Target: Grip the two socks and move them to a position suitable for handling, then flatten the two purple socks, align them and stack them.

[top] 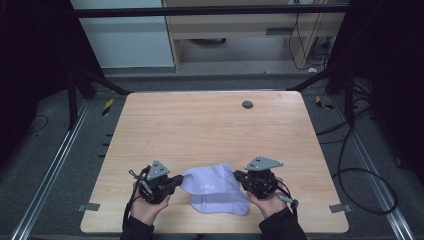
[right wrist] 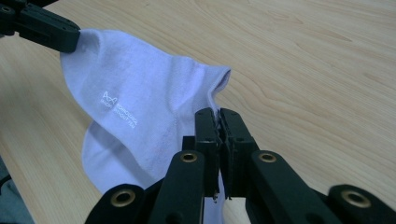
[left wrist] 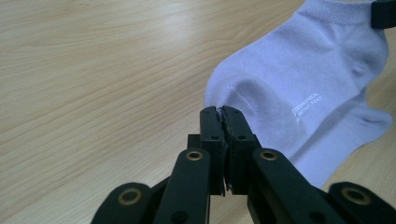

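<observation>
Lilac sock (top: 216, 187) pinched between left gripper (top: 176, 182) and right gripper (top: 239, 176).

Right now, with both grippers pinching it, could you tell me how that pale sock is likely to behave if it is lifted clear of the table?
The sock will probably sag: its middle already droops between the left gripper and right gripper. It looks thin and light, so it should lift easily. The knit seems unlikely to slip from shut jaws, and it cannot roll.

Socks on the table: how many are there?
2, it seems. One pale lilac sock hangs between the left gripper and the right gripper, each pinching an edge. A second sock lies flat on the table beneath it, partly hidden.
</observation>
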`<state>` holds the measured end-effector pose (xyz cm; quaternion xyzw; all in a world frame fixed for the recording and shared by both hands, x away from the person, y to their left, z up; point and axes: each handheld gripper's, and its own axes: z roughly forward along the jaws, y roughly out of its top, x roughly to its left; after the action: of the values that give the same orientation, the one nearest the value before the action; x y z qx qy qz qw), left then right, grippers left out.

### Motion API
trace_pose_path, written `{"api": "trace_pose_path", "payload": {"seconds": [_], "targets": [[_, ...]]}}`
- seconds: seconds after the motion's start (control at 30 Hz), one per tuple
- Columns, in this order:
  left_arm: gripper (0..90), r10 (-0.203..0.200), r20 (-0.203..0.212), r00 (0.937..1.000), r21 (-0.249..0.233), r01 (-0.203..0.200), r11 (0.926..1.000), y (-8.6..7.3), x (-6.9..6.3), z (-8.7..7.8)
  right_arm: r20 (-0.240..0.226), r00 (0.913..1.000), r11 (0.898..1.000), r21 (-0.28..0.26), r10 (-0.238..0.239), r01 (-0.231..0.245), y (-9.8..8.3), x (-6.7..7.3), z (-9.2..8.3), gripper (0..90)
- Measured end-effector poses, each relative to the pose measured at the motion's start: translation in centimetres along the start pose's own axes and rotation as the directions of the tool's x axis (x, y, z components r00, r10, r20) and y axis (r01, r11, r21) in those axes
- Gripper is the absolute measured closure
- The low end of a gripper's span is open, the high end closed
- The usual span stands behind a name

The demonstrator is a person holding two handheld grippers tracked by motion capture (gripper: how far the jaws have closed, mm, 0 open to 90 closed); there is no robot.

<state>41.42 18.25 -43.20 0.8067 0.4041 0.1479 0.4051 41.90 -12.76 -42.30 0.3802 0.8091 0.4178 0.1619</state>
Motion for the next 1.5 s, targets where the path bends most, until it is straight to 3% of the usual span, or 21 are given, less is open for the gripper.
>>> {"api": "trace_pose_path", "payload": {"seconds": [0.3, 0.67, 1.5], "targets": [[87.5, 0.02, 0.034, 0.9992, 0.031, -0.021, 0.9993, -0.2, -1.3, 1.2, -0.001, 0.9996, 1.0, 0.003, 0.027, -0.027, -2.1, -0.6, -1.5, 87.3], [87.5, 0.045, 0.059, 0.9972, 0.082, -0.049, 0.9954, -0.9, -2.3, 2.4, -0.008, 0.9993, 0.999, 0.04, 0.036, -0.036, -3.7, -0.6, -1.8, 87.3], [87.4, 0.056, 0.071, 0.9959, 0.167, -0.067, 0.9836, -2.4, -2.3, 3.8, -0.039, 0.9982, 0.993, 0.111, 0.046, -0.041, -5.3, -0.2, -0.9, 87.2]]}}
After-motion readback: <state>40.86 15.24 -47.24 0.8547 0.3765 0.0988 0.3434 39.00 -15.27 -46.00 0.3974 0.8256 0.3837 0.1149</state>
